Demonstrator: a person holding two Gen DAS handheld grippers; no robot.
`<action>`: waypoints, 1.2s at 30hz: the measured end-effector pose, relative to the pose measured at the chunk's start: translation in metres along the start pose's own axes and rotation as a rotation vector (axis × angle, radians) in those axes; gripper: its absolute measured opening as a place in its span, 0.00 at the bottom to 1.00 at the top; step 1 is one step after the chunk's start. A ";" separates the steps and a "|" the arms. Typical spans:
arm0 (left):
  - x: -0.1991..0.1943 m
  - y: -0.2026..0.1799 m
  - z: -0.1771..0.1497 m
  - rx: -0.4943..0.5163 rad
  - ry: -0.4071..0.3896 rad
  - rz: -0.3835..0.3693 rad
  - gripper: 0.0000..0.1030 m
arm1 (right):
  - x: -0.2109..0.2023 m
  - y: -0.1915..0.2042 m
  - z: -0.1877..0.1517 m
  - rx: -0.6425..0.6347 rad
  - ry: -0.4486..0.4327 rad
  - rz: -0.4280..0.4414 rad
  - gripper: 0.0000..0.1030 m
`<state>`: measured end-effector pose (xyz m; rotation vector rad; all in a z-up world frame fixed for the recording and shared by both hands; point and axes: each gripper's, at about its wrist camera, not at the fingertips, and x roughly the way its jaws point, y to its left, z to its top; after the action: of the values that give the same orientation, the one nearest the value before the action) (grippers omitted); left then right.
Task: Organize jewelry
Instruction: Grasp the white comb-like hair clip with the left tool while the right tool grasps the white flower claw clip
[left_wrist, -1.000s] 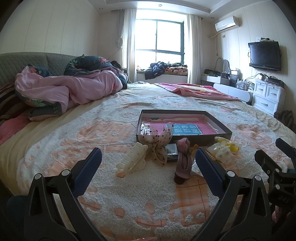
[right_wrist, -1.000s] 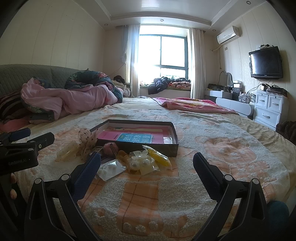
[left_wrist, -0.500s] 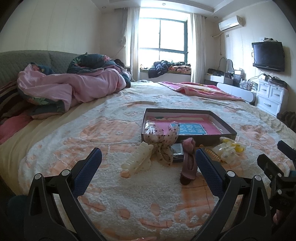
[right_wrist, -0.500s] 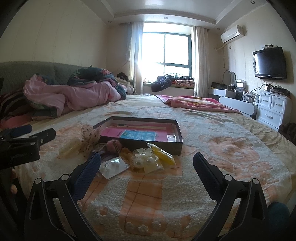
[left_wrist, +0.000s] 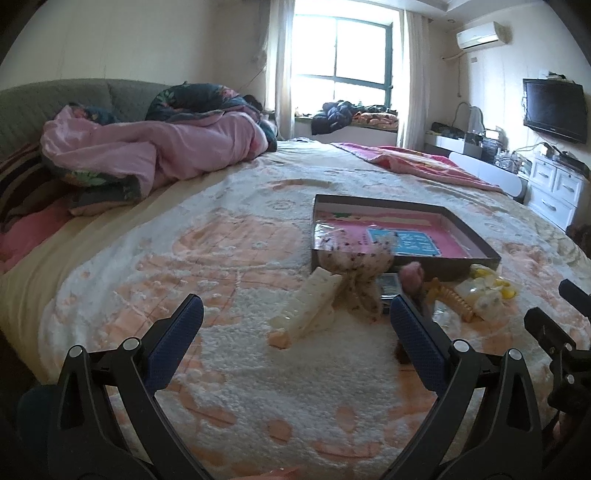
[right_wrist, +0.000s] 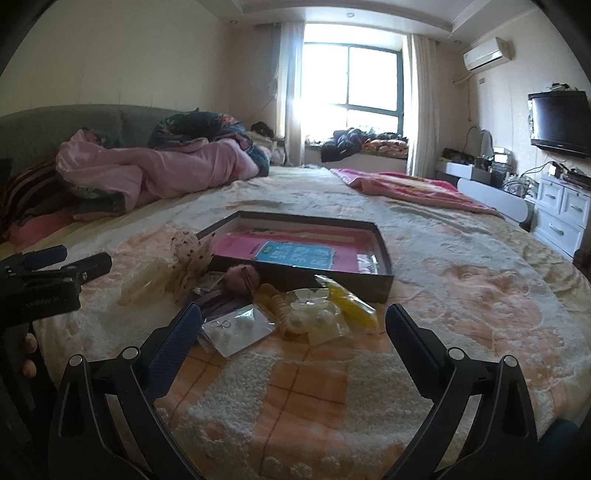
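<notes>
Where the left wrist view looks along the bed (left_wrist: 229, 369), the left gripper (left_wrist: 295, 328) hangs with its jaws wide and empty. Between the jaws and a little beyond them lies a cream clip (left_wrist: 306, 306), and past it a dotted bow (left_wrist: 354, 269) leans on the near wall of the box (left_wrist: 461, 262). The right jaw hides the lower part of a pink pom-pom clip (left_wrist: 412, 275) and part of a small packet just behind it, too dark to make out. Right of that jaw lie a comb (left_wrist: 456, 299) and yellow pieces (left_wrist: 491, 288) in wrapping, blurred together. At the far right edge the other gripper's dark frame is cut off.

In the right wrist view the right gripper (right_wrist: 293, 321) also has wide, empty jaws. An earring card (right_wrist: 236, 328) lies by the left jaw, its corner tucked behind the blue pad. Between the jaws, slightly ahead, sits a pearl clip (right_wrist: 314, 317) in clear wrap beside a yellow clip (right_wrist: 351, 302). The box (right_wrist: 306, 275) stands just beyond. Far left, the left gripper's frame and two fingertips (right_wrist: 29, 354) are cropped.
</notes>
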<state>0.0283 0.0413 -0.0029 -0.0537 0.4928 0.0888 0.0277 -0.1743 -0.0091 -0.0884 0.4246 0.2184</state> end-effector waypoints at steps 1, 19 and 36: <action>0.003 0.002 0.000 -0.001 0.007 0.007 0.90 | 0.003 0.001 0.001 -0.005 0.009 0.002 0.94; 0.061 0.020 0.002 0.032 0.144 0.013 0.90 | 0.061 -0.010 0.004 0.012 0.173 0.039 0.83; 0.106 0.024 0.004 0.066 0.241 -0.111 0.85 | 0.103 -0.014 0.008 0.020 0.250 0.047 0.62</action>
<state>0.1208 0.0728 -0.0507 -0.0272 0.7322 -0.0432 0.1254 -0.1676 -0.0443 -0.0869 0.6781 0.2500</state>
